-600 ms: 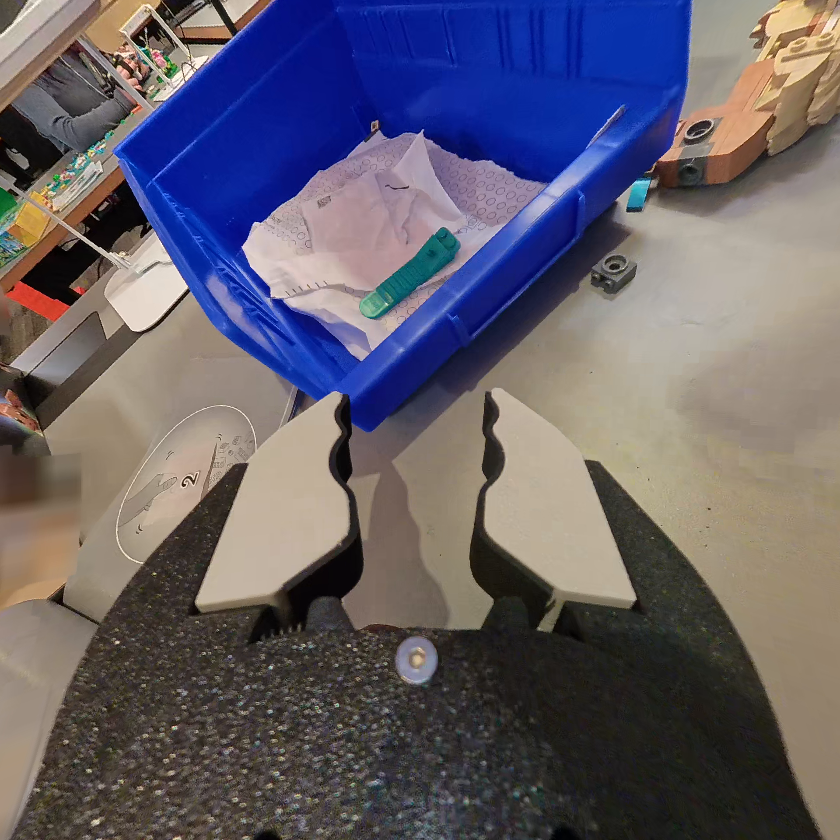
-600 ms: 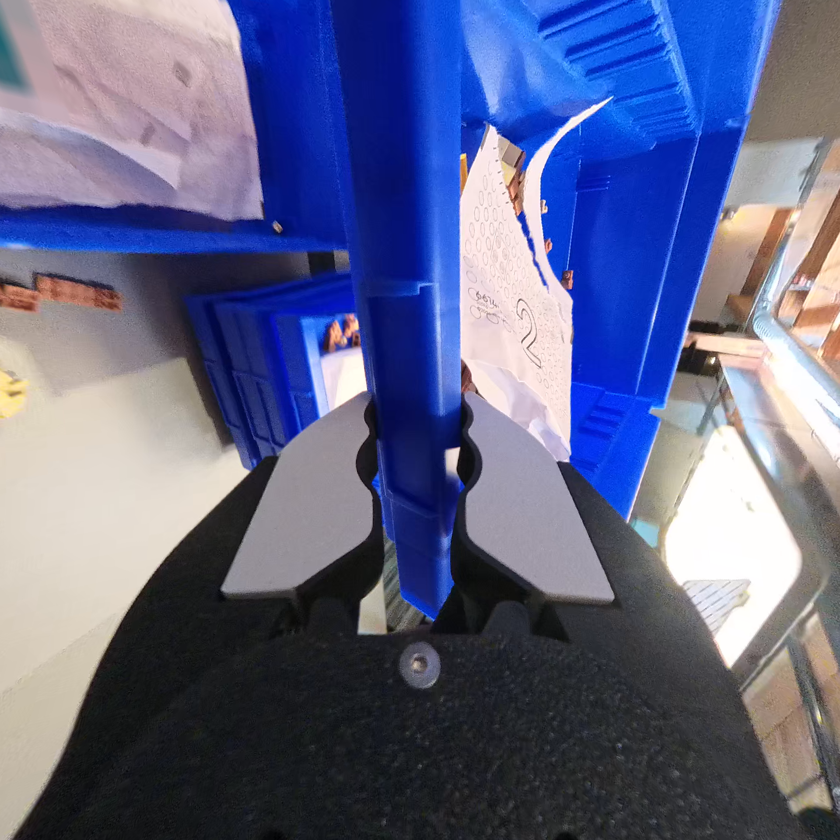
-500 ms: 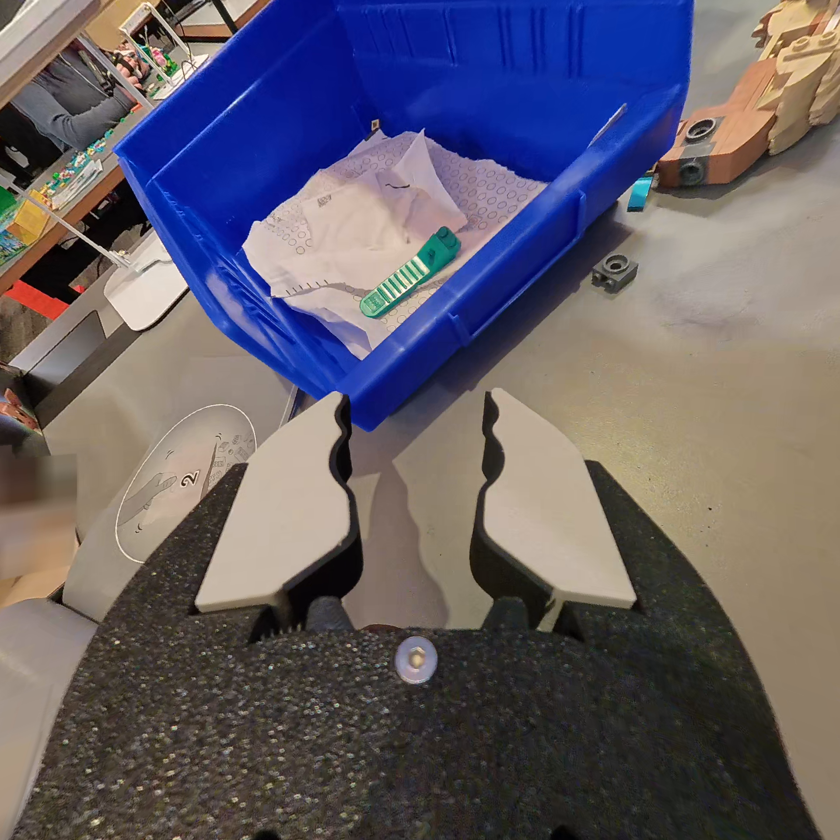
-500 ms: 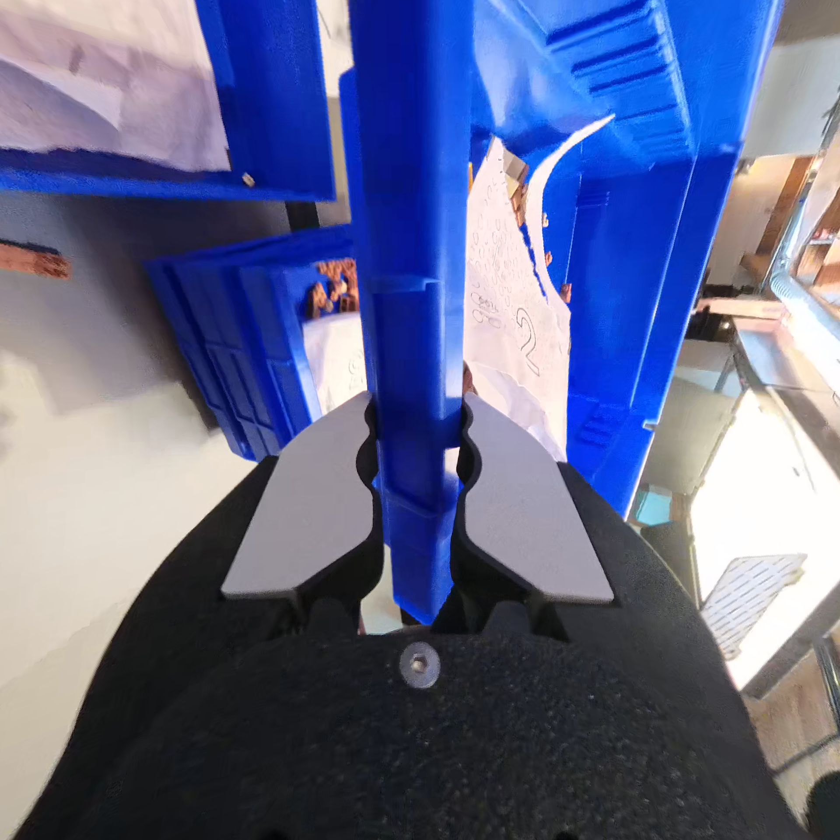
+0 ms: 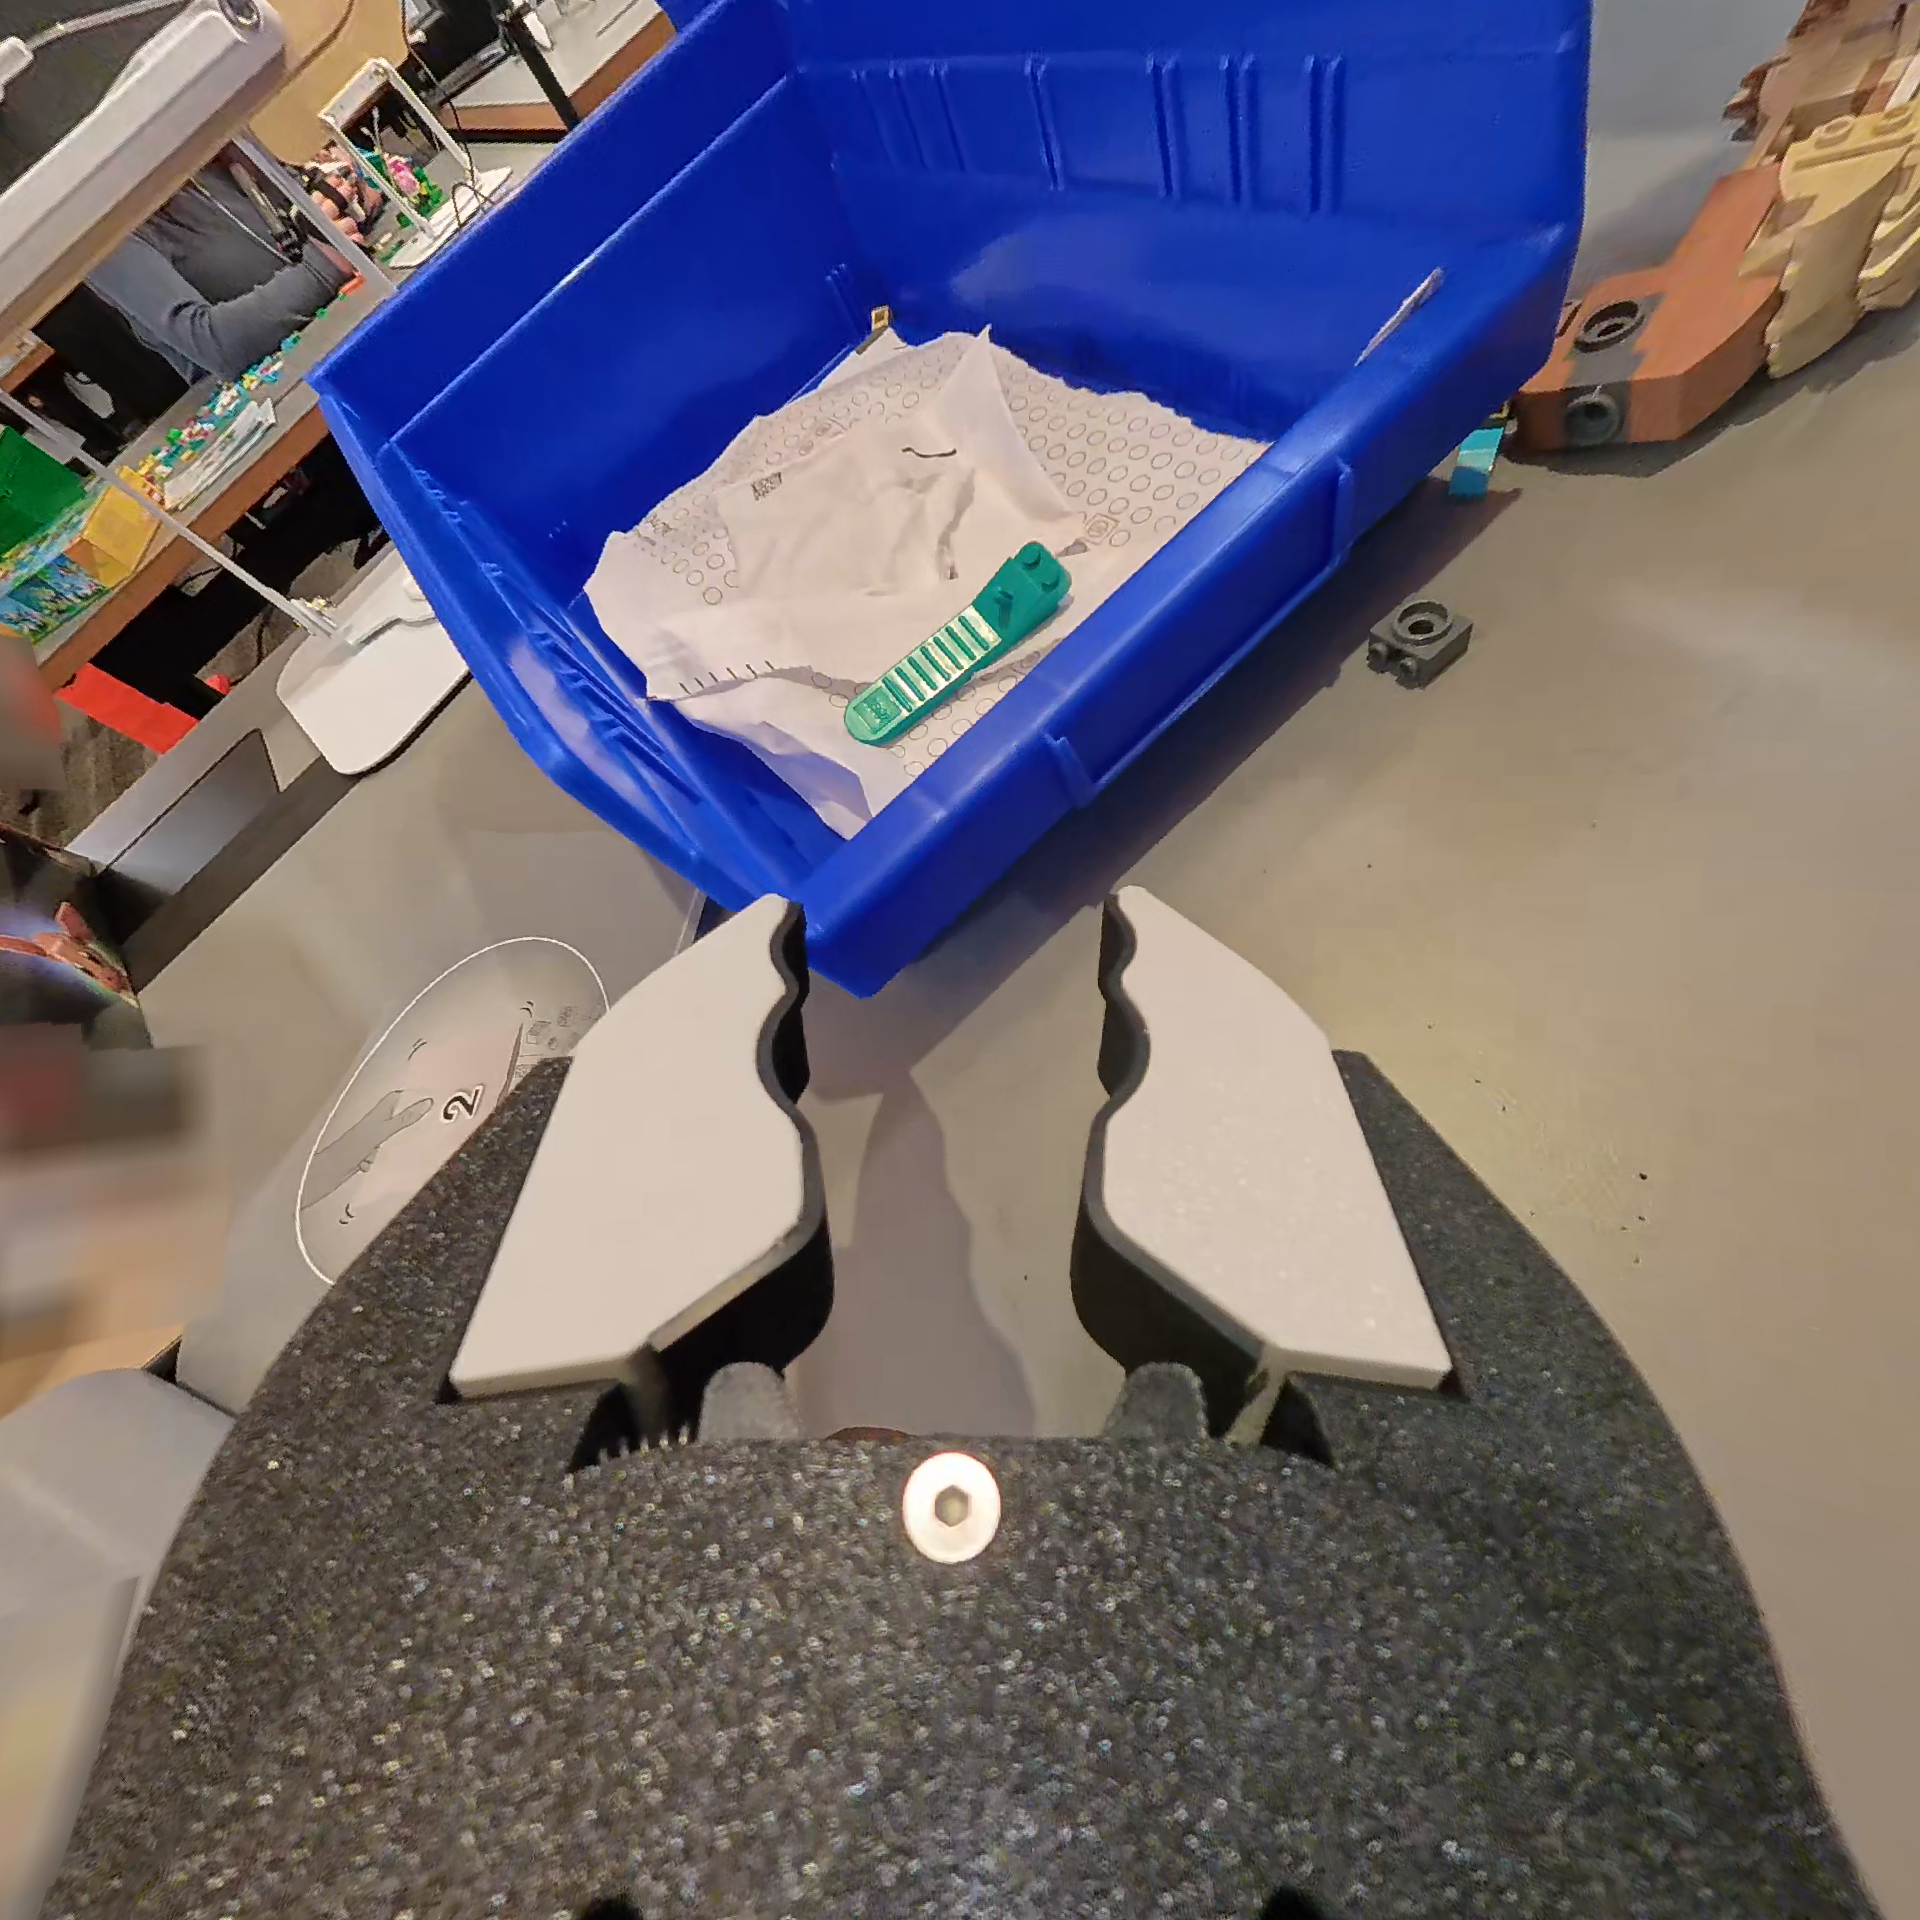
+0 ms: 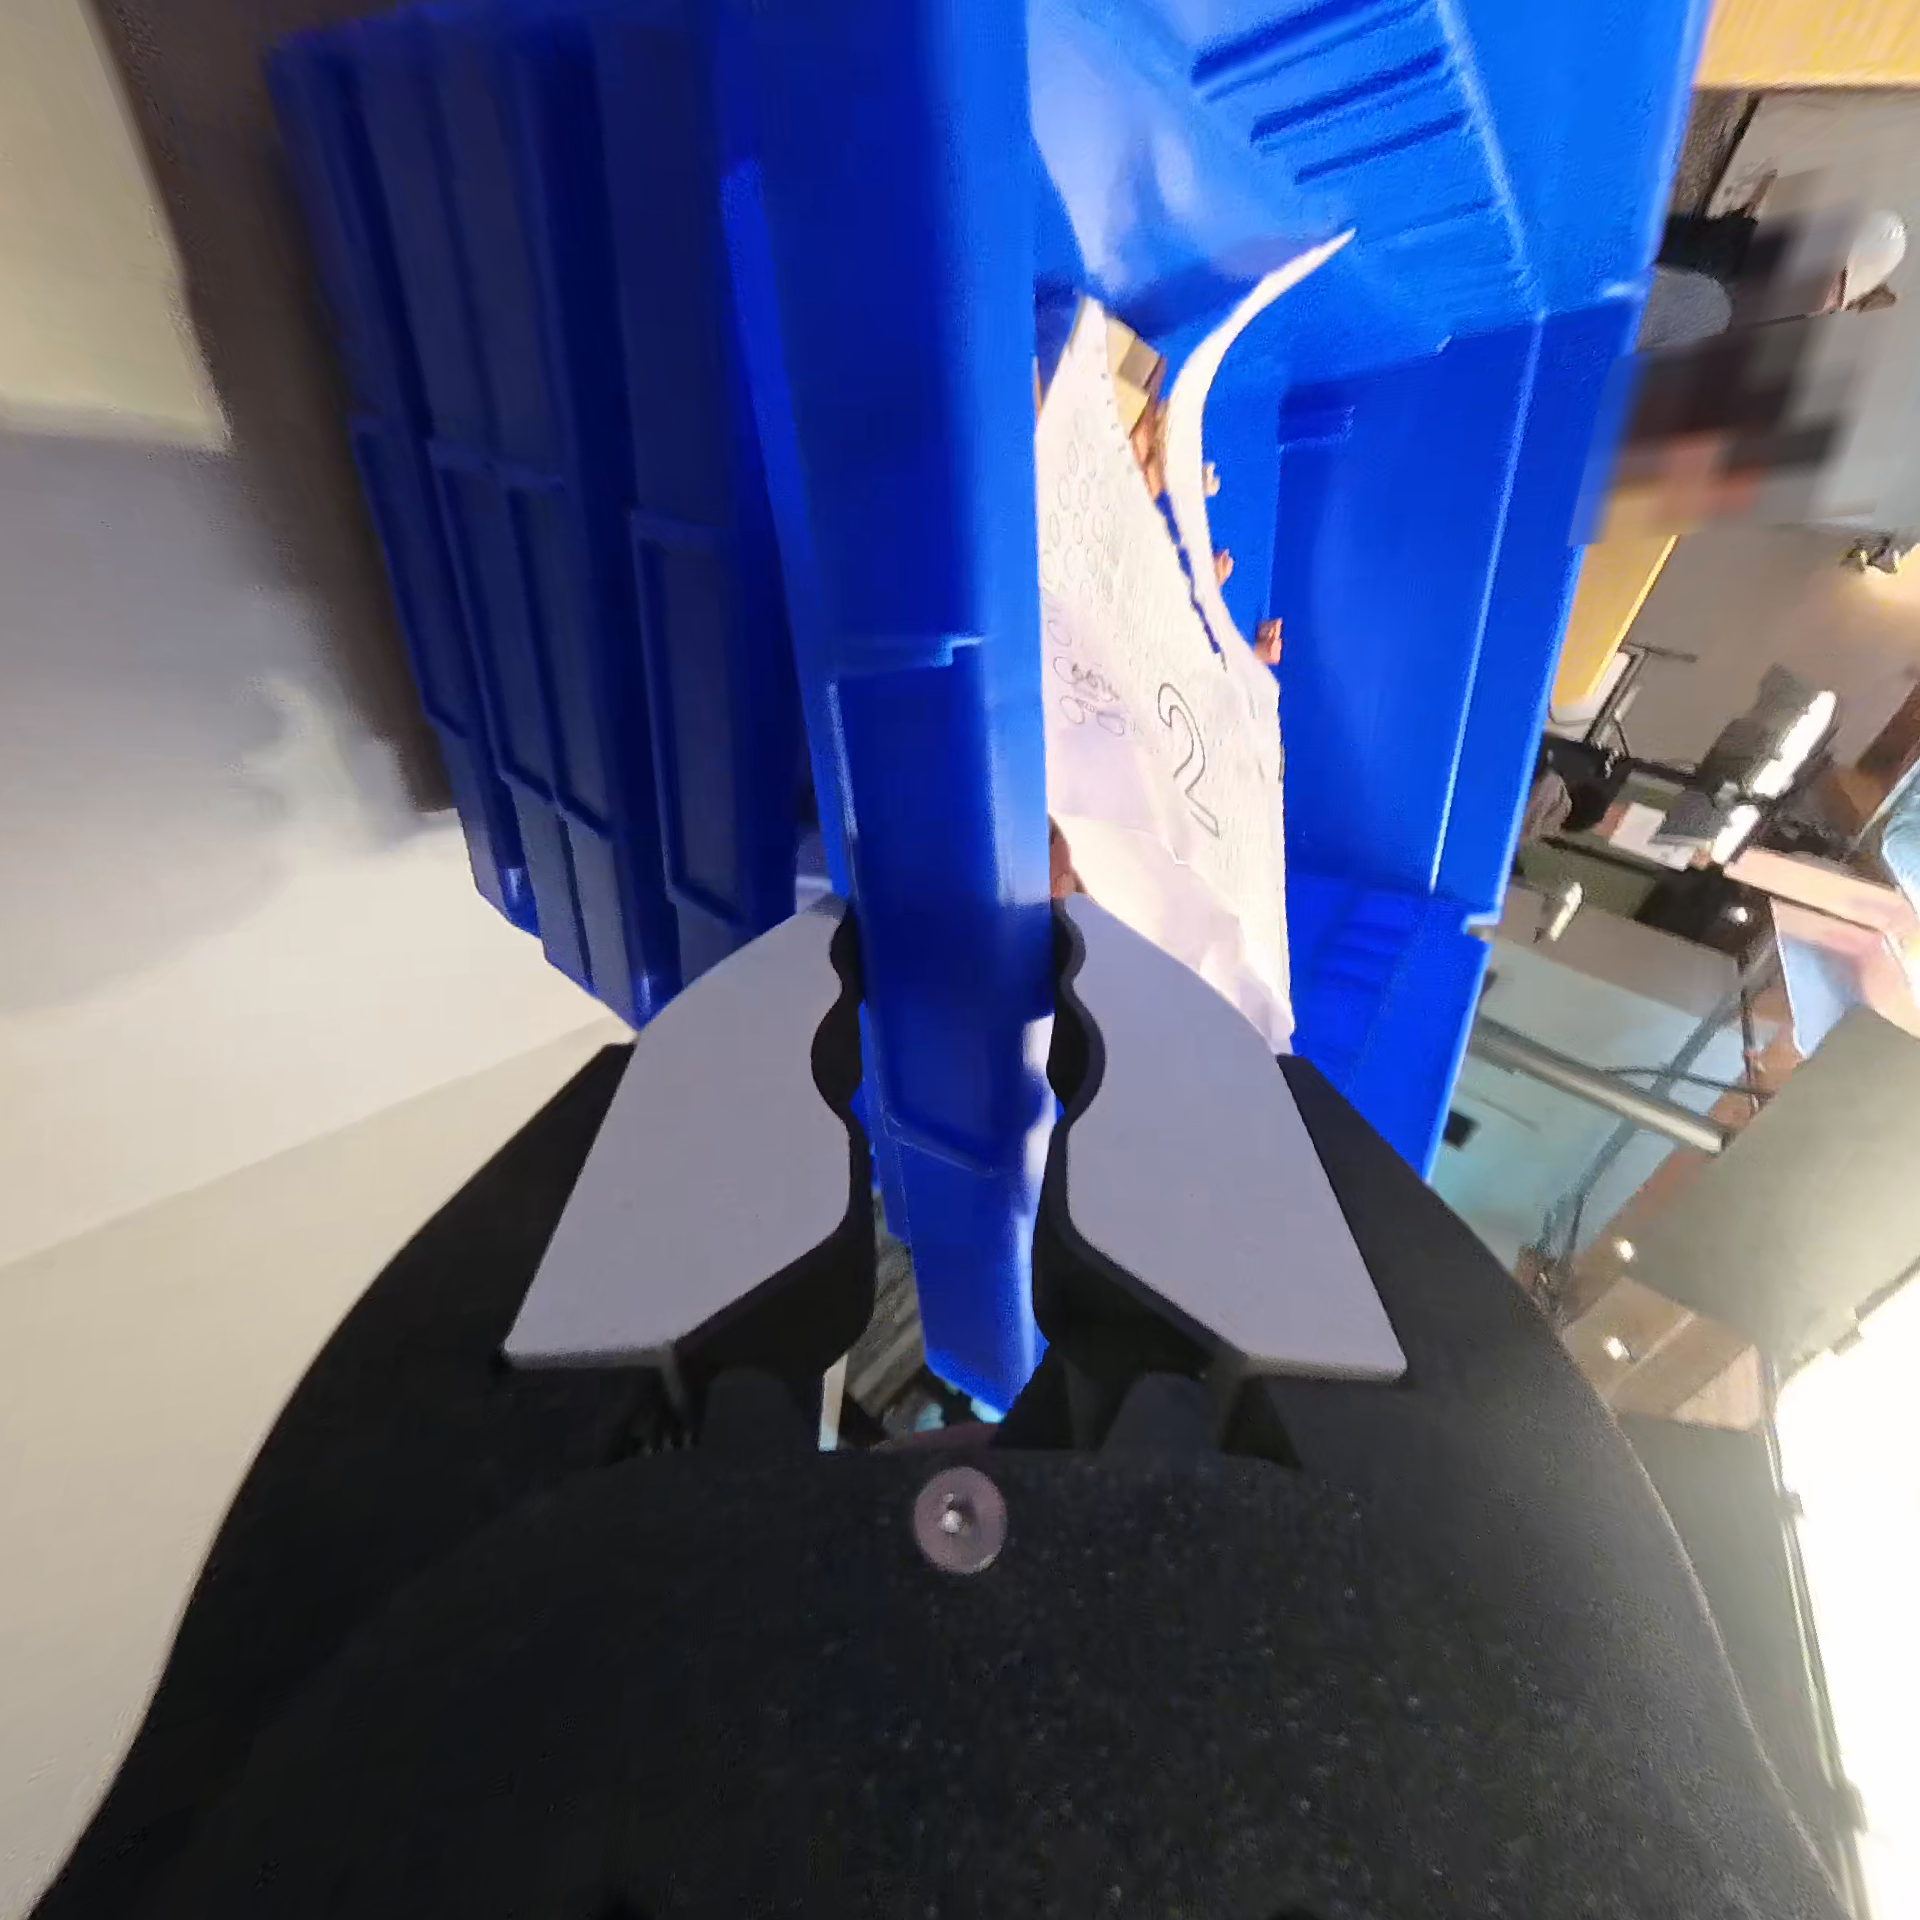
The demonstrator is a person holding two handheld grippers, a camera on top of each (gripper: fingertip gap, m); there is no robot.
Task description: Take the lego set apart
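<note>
In the left wrist view a blue bin (image 5: 1195,644) sits on the grey table, lined with torn white paper bags (image 5: 862,551). A green brick separator (image 5: 956,644) lies on the paper. My left gripper (image 5: 951,935) is open and empty, hovering just short of the bin's near corner. In the right wrist view my right gripper (image 6: 951,935) is shut on the rim (image 6: 935,727) of a second blue bin and holds it tipped on its side. White paper bags (image 6: 1164,727) and small brown pieces (image 6: 1268,634) show inside it. A third blue bin (image 6: 561,520) lies behind it.
A dark grey brick (image 5: 1418,634) lies on the table right of the bin. A brown and tan brick build (image 5: 1745,260) stands at the far right. A round white printed card (image 5: 436,1081) lies at the left. A person in grey (image 5: 208,281) sits at a far bench. There is about 40 cm between the tips of the two grippers.
The right gripper has swung with its tipped bin, so the background shifted and blurred. The left gripper and the bin in front of it have hardly moved.
</note>
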